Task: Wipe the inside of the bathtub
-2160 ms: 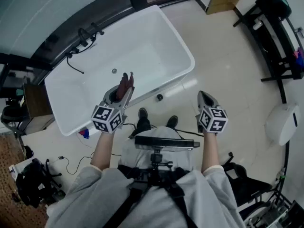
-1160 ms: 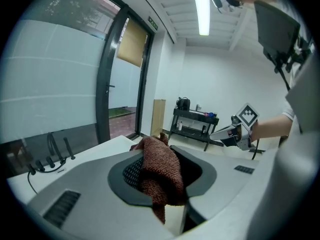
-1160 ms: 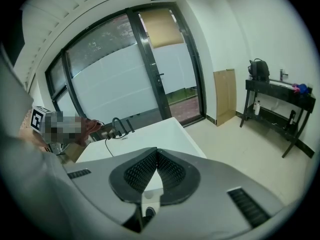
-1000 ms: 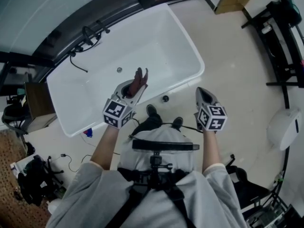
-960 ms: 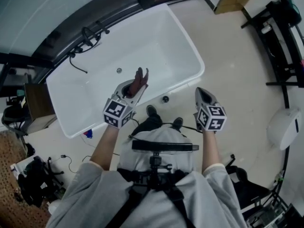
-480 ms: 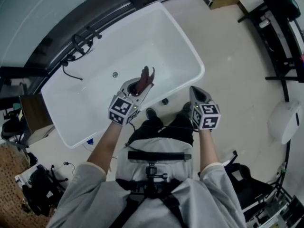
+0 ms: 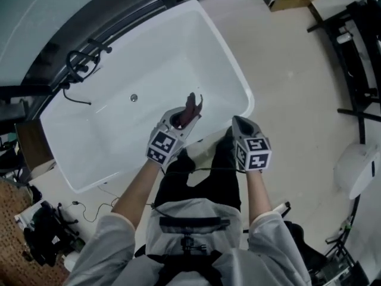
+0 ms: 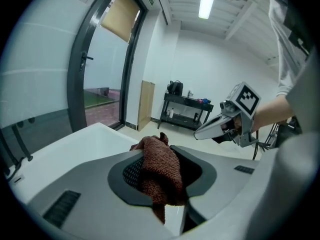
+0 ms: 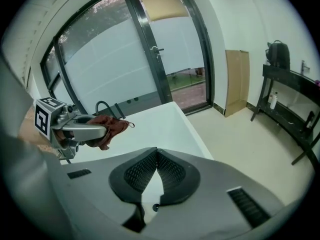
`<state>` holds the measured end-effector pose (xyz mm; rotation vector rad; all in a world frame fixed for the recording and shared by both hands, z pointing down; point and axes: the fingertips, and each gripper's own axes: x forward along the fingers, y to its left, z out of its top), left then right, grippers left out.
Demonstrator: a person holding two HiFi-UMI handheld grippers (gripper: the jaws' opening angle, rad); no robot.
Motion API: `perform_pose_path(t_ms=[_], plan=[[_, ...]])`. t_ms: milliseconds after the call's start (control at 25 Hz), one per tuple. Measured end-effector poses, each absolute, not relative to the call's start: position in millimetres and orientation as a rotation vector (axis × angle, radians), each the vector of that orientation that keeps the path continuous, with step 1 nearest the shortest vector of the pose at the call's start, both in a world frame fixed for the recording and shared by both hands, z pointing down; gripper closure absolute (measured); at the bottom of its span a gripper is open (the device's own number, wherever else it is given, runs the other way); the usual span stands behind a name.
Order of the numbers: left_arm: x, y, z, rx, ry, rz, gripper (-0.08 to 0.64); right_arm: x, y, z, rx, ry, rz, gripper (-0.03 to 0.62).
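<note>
Bathtub point(image 7: 237, 76) near rim partly hidden | left gripper point(image 7: 189, 115) fingers clamp cloth point(image 8: 161, 171) | right gripper point(image 9: 156, 154) fingers together

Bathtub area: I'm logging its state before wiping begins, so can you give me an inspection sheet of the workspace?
Surface: white bathtub, inside bare apart from the drain.
Job's things: brown cloth, bunched, held up over the tub's near side.
Clutter: nothing seen in the tub.
Grippers: left gripper shut on the cloth; right gripper shut, empty, outside the tub.
Cables: dark hose by the tap fitting at the tub's far rim; thin cable on the floor.
Surroundings: pale floor, black rack, glass door.
</note>
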<state>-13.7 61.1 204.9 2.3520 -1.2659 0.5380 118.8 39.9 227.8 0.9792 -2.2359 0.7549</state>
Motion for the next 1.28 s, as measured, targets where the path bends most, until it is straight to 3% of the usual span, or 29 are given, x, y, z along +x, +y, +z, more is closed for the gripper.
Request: perform_pose_path(t_ms=[640,1280], plan=[[93.2,-61.3,411.8,2.411,-1.081,0.669,0.449,163.2,-53.8,366.6,1.040,-2.179,0.825,0.584],[149.2,-97.1,513.4,2.561,-0.902,0.674,0.449,166.0,-94.6,398.5,1.102,-2.237,0.843,0.584]])
